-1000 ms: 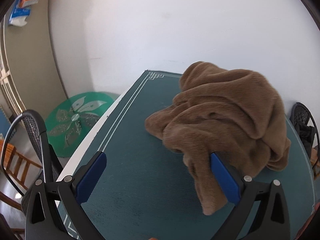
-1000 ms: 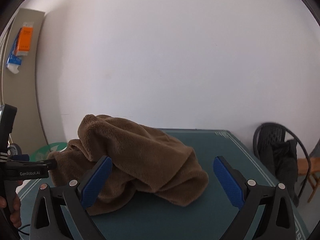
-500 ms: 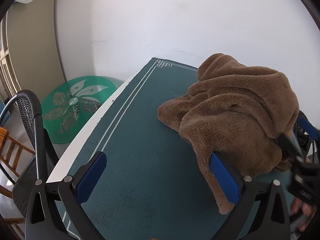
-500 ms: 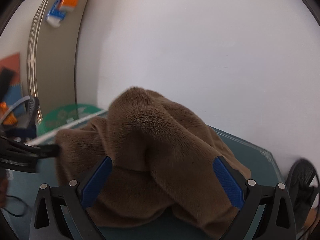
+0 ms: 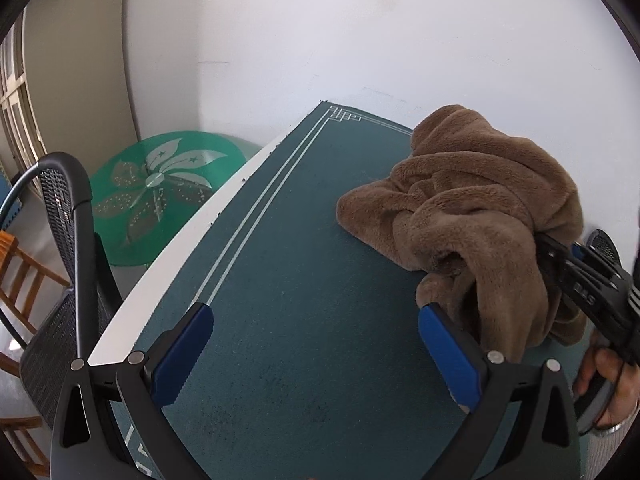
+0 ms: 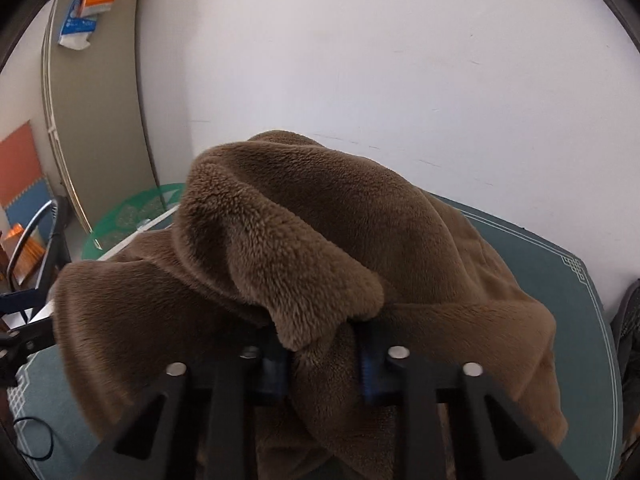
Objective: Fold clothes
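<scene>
Brown fleece garment [image 6: 328, 264] bunched on the green surface [image 5: 304, 280], near the white wall [image 5: 360, 40].
Right gripper [image 6: 322, 368] jaws are seen closing with a fold of fleece pinched between them; the forward view is blocked by the heap. Left gripper [image 5: 316, 344] jaws are held wide, nothing between, garment just beside its right finger. A black mesh chair [image 5: 68, 240] and green round panel [image 5: 160, 188] are seen off the surface's left edge.

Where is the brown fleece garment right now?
The brown fleece garment lies bunched on the green table mat, right of centre in the left wrist view; the right tool is closing on a fold of it.
</scene>
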`<state>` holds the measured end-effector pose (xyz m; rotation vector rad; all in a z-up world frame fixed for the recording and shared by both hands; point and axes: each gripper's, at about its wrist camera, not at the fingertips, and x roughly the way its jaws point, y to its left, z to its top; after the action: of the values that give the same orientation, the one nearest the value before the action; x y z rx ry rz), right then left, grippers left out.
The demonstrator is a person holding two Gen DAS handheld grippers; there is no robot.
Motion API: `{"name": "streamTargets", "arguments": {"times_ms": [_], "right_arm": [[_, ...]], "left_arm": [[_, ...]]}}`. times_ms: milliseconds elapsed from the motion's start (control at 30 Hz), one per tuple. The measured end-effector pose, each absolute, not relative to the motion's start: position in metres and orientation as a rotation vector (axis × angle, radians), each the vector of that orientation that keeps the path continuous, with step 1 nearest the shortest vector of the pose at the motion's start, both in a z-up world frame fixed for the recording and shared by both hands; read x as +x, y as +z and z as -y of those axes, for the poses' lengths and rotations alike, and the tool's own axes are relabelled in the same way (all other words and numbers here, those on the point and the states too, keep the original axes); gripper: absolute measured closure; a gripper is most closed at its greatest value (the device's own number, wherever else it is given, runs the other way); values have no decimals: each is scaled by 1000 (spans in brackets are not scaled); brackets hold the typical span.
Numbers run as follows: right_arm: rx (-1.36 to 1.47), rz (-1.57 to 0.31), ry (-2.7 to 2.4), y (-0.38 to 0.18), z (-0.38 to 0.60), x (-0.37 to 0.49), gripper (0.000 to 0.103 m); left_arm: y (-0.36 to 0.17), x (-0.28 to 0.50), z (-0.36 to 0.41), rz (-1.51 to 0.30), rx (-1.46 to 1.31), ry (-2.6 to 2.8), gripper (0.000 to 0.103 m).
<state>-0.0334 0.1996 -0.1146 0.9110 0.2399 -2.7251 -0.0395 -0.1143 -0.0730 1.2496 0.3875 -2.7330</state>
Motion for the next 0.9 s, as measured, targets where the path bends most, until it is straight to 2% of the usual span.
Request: {"name": "streamTargets", "arguments": {"times_ms": [133,233,333,433,567,633,700,800,900], "right_arm": [[824,-148,-2695,-99,-220,41,81],[736,-146,-2665,-80,-229,102,82],[731,-149,-2630,-67,-255,123,82],[754,-130,-2615,-64,-272,107,82],[821,-80,-2570,-84,-255,78,87],[881,-84,-2520,-103,-237,46,92],[942,-79,-2473,-118,-236,58,99],[994,-76,-2453,-136,-241,68,99],[943,-6,-2530,-129,-259,71,98]], "left_arm": [[-67,-37,114,-389,1241,-2741,0],[-63,-35,115,-413,1236,-2743,0],[-61,-33,115,-441,1244,-2748,0],[-58,-31,112,-440,1246,-2760,0],[-56,-28,107,-430,1259,-2769,0],[-55,-28,107,-428,1255,-2770,0],[-53,-27,106,-431,1248,-2771,0],[-50,-28,104,-437,1236,-2777,0],[-47,-28,99,-435,1233,-2783,0]]}}
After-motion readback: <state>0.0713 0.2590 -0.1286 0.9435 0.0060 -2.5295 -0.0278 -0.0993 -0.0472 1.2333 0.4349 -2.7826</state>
